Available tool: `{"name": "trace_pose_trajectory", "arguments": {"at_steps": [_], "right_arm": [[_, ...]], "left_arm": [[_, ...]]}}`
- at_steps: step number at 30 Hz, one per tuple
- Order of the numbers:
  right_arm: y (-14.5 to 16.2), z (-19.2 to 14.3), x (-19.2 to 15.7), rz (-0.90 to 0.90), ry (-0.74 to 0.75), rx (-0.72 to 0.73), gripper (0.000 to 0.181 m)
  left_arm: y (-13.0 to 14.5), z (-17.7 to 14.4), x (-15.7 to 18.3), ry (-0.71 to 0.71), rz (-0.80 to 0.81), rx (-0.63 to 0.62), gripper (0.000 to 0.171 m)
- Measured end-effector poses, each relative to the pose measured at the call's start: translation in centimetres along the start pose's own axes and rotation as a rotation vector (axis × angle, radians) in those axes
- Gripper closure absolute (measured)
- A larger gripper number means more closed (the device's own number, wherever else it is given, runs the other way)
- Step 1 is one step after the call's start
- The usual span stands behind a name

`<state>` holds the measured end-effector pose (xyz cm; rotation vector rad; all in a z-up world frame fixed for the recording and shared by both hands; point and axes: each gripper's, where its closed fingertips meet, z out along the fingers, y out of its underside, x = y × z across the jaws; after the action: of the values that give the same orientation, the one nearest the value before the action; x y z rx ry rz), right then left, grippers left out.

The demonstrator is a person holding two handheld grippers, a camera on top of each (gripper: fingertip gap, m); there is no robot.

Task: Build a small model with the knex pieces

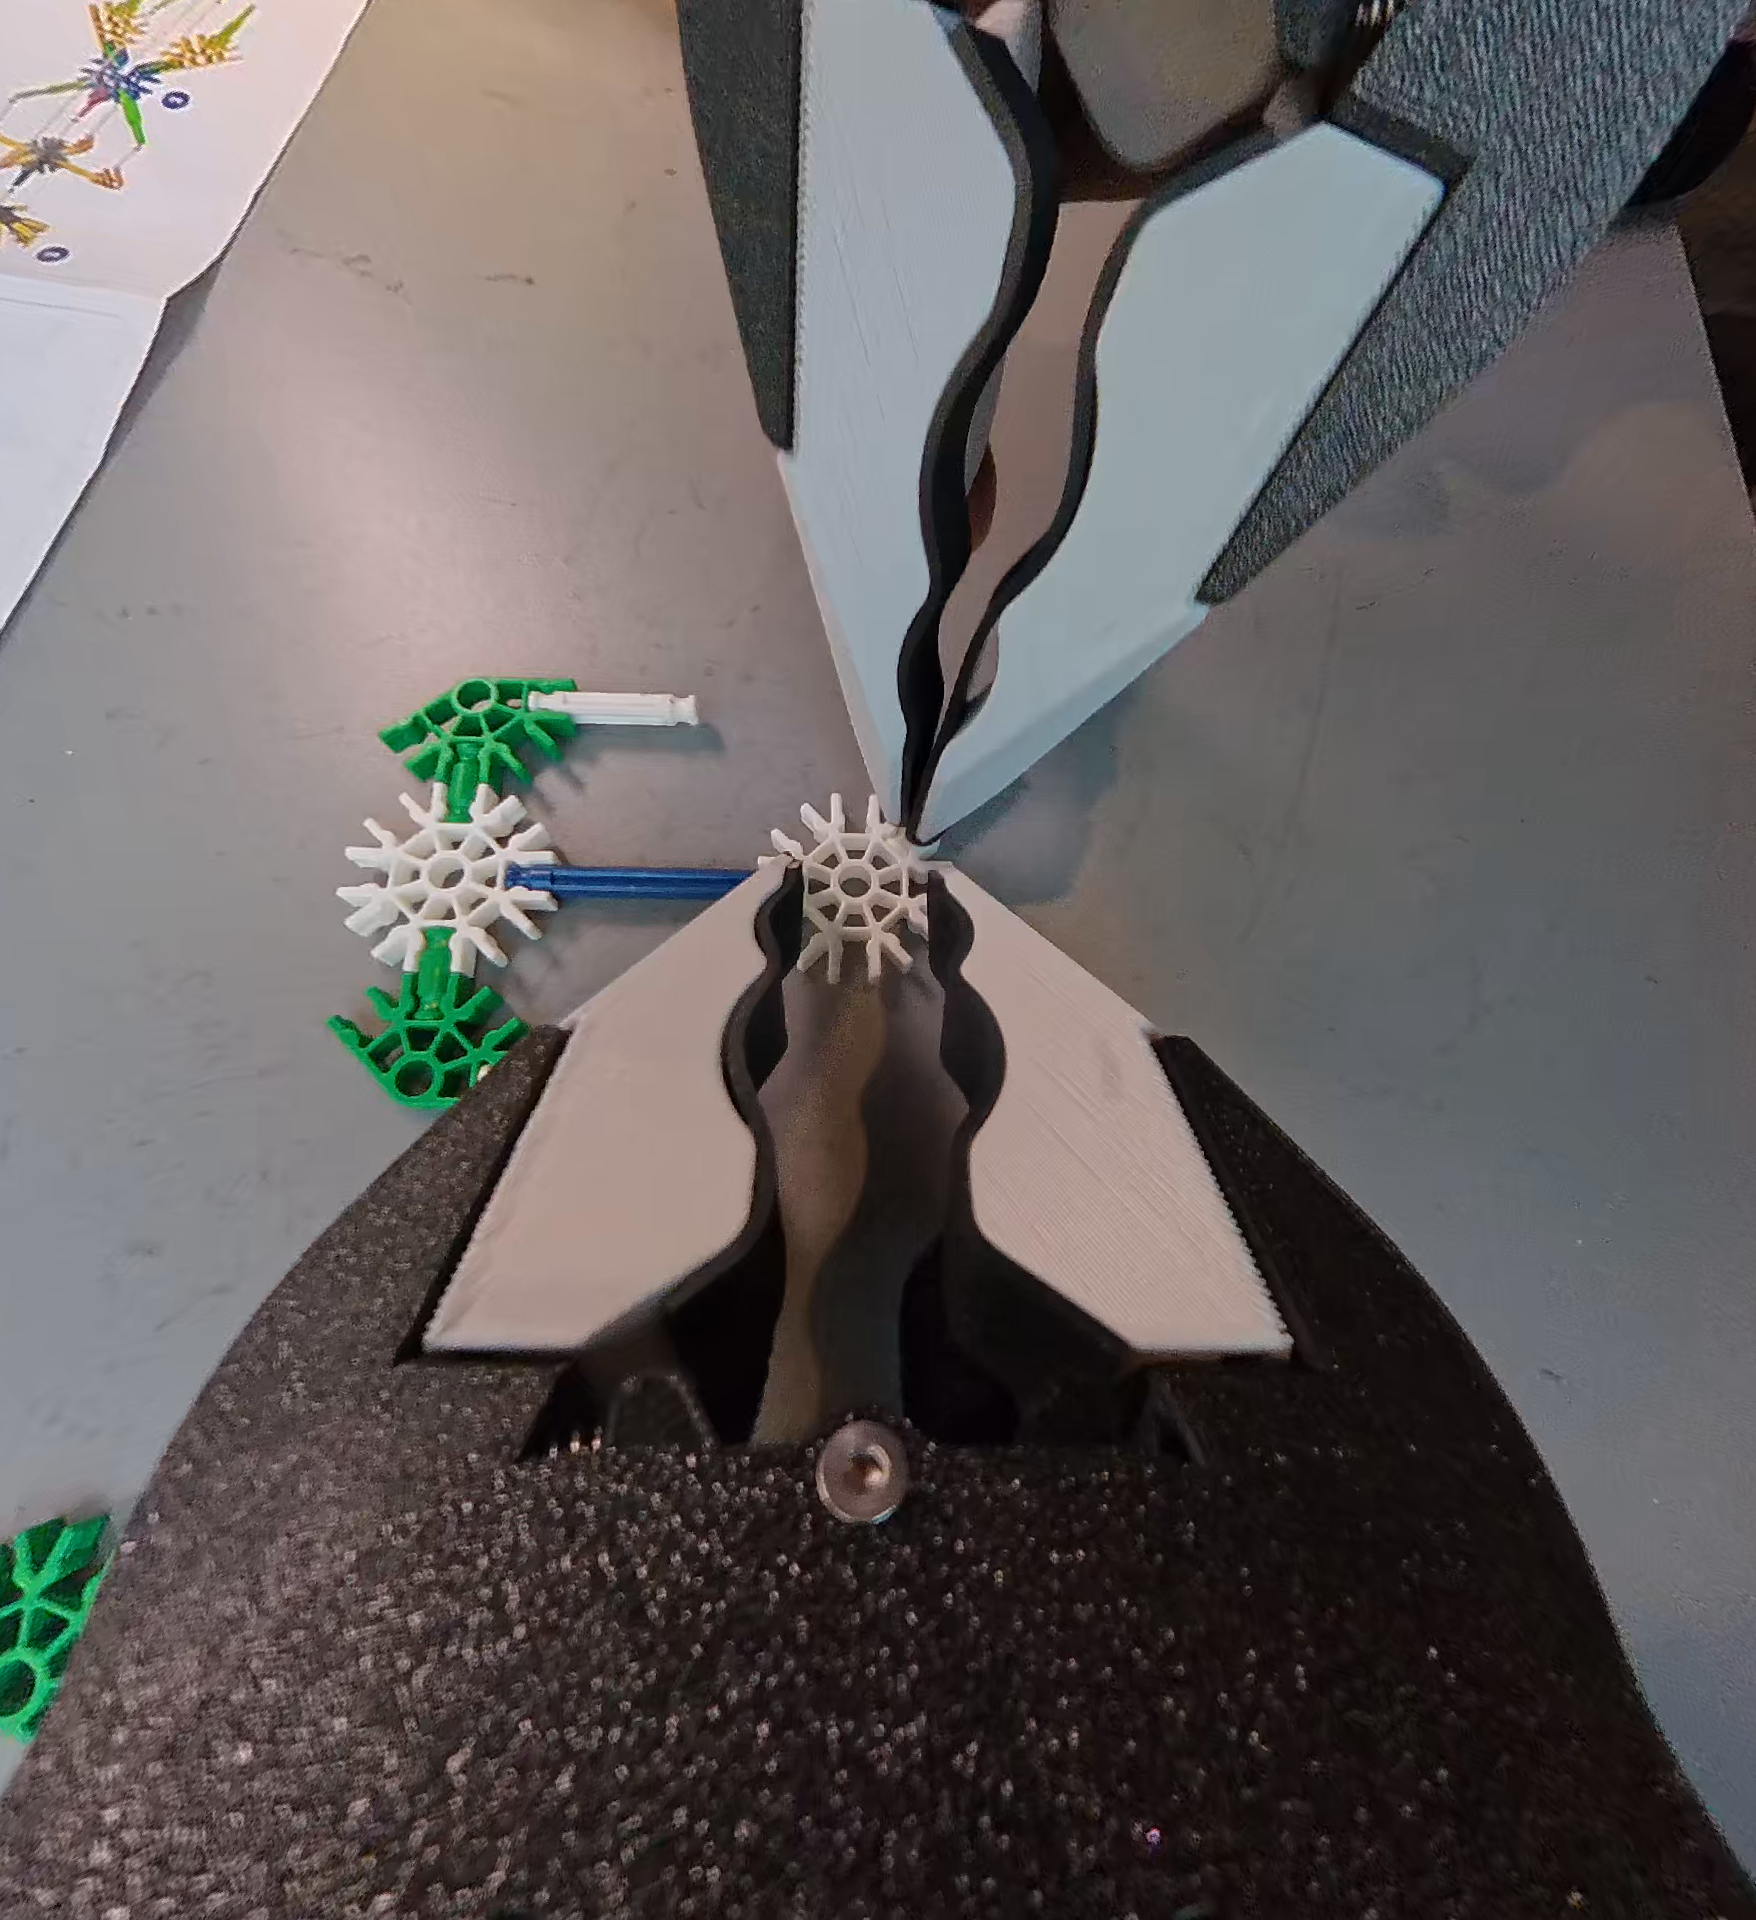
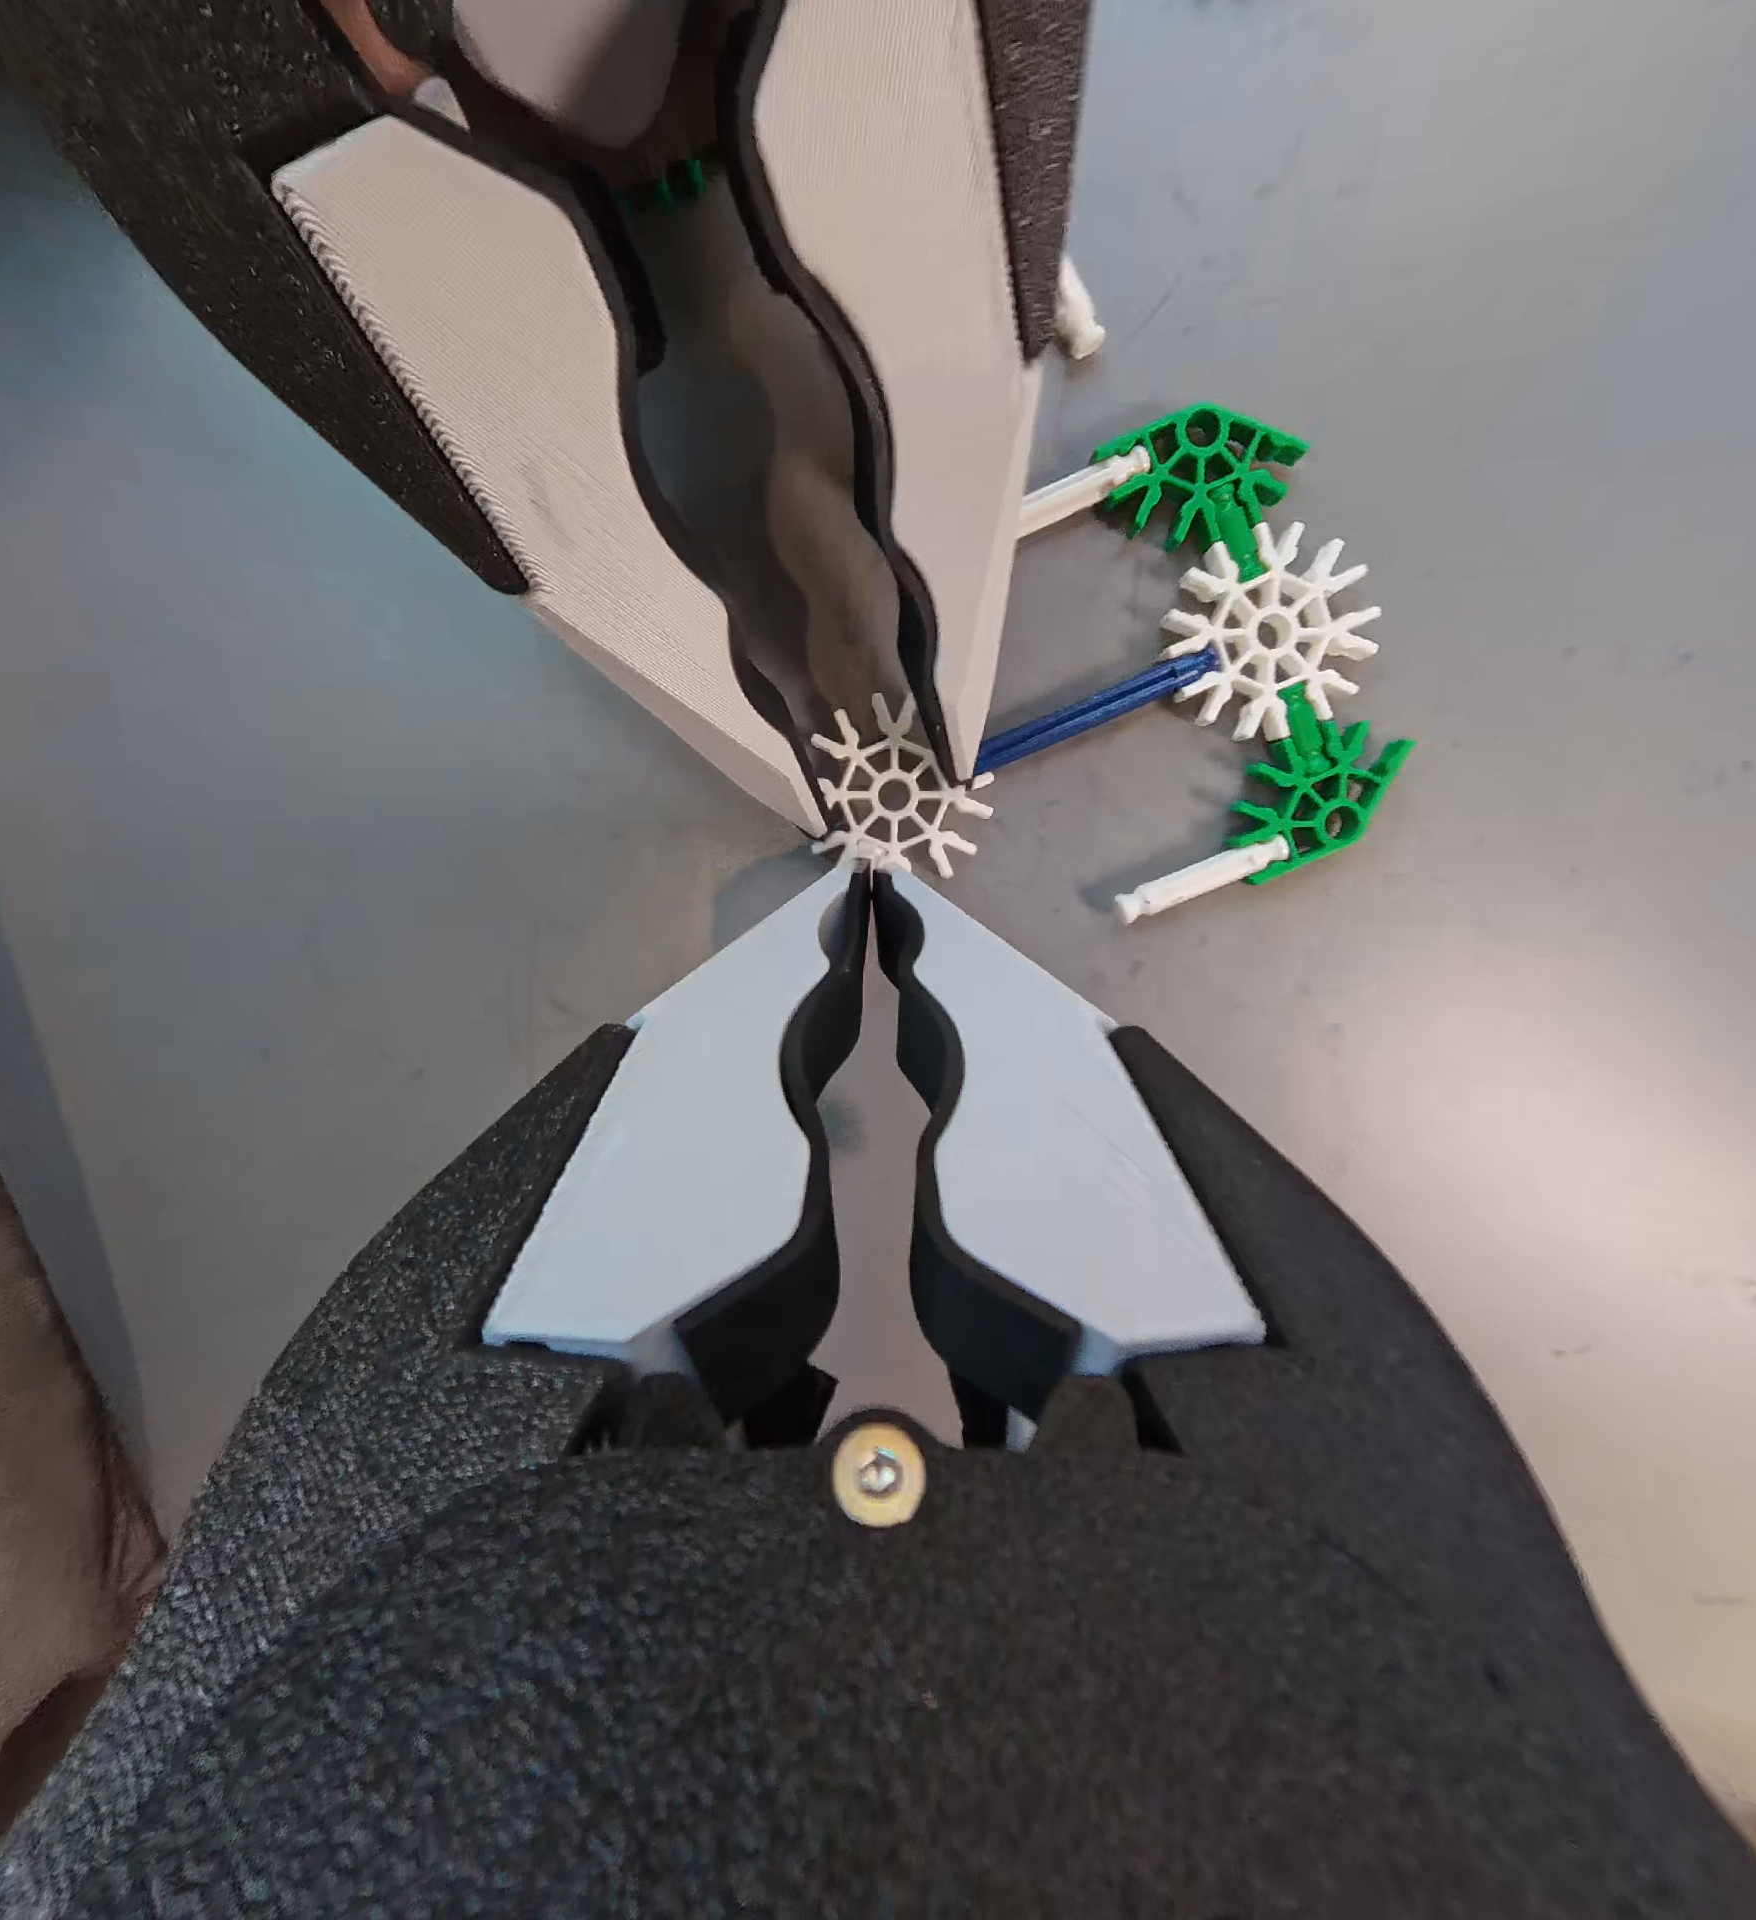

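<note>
Left gripper (image 1: 861,902) is clamped on a white snowflake connector (image 1: 858,900) on the grey bench (image 1: 1373,935); right gripper (image 2: 871,879) pinches its far rim. Left: blue rod (image 1: 645,883), second white connector (image 1: 448,890), green connectors (image 1: 479,727), far-left instruction sheet (image 1: 53,135).

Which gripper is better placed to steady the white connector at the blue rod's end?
Left, probably. The left gripper straddles the white connector across its full width. The right gripper is shut on just one rim spoke, away from the blue rod.
</note>
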<state>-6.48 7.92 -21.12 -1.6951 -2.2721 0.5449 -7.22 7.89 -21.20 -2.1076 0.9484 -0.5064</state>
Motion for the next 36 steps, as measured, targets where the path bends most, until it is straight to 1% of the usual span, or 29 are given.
{"name": "trace_pose_trajectory", "arguments": {"at_steps": [3,5,7,9,11,13,15,17,19,21,22,24,25,26,27,29,30,31,34,36], "right_arm": [[-1.9,-2.9,0.7,0.106,-0.05,0.242,0.169],[-2.3,-4.7,2.2,0.103,-0.008,0.344,0.166],[-2.1,-5.4,3.6,0.052,0.044,0.395,0.16],[-2.0,-5.4,4.7,-0.014,0.083,0.436,0.157],[-1.7,-5.0,5.6,-0.064,0.099,0.446,0.155],[-2.0,-4.9,6.5,-0.097,0.108,0.481,0.154],[-2.7,-5.0,7.7,-0.122,0.133,0.548,0.155],[-3.2,-5.0,9.3,-0.116,0.179,0.629,0.155],[-3.4,-4.8,10.2,-0.071,0.193,0.693,0.156],[-3.5,-5.6,10.4,-0.108,0.244,0.724,0.157],[-3.5,-6.1,10.6,-0.129,0.28,0.745,0.161],[-2.9,-5.9,10.4,-0.132,0.284,0.728,0.162],[-2.7,-5.8,10.2,-0.133,0.28,0.72,0.162],[-2.6,-5.9,10.0,-0.145,0.29,0.718,0.162],[-2.5,-5.9,9.8,-0.159,0.294,0.713,0.162],[-2.4,-5.6,9.4,-0.174,0.295,0.692,0.162],[-2.4,-5.4,9.2,-0.184,0.294,0.683,0.163],[-2.4,-5.3,9.1,-0.194,0.295,0.676,0.163],[-2.2,-4.5,8.6,-0.215,0.29,0.628,0.167],[-2.1,-4.1,8.1,-0.234,0.283,0.604,0.168]], "left_arm": [[0.1,0.0,-0.1,-0.022,0.046,-0.005,0.152],[0.1,0.0,-0.1,-0.023,0.062,-0.009,0.152],[0.1,-0.2,-0.2,-0.03,0.097,-0.019,0.152],[-0.5,-0.9,-0.5,-0.042,0.114,0.005,0.149],[-1.5,-2.5,-1.0,-0.039,0.091,0.064,0.145],[-1.8,-4.8,-3.1,-0.119,0.086,0.09,0.144],[-0.9,-7.1,-5.4,-0.204,0.051,0.068,0.144],[0.7,-8.3,-6.5,-0.224,-0.015,0.029,0.144],[2.2,-8.6,-7.1,-0.265,-0.057,-0.008,0.144],[3.3,-7.9,-7.1,-0.271,-0.065,-0.052,0.144],[3.7,-7.3,-6.9,-0.26,-0.064,-0.075,0.144],[4.4,-6.1,-6.6,-0.24,-0.071,-0.127,0.145],[4.8,-5.7,-6.6,-0.233,-0.082,-0.156,0.151],[4.9,-5.5,-6.3,-0.214,-0.102,-0.172,0.162],[4.9,-5.4,-6.1,-0.206,-0.133,-0.186,0.167],[4.9,-5.5,-6.1,-0.253,-0.163,-0.221,0.168],[4.5,-5.6,-6.0,-0.277,-0.177,-0.214,0.168],[3.7,-5.6,-5.4,-0.274,-0.204,-0.174,0.168],[0.8,-5.6,-2.6,-0.243,-0.33,-0.018,0.168],[0.5,-5.0,-1.0,-0.263,-0.394,0.01,0.168]]}}
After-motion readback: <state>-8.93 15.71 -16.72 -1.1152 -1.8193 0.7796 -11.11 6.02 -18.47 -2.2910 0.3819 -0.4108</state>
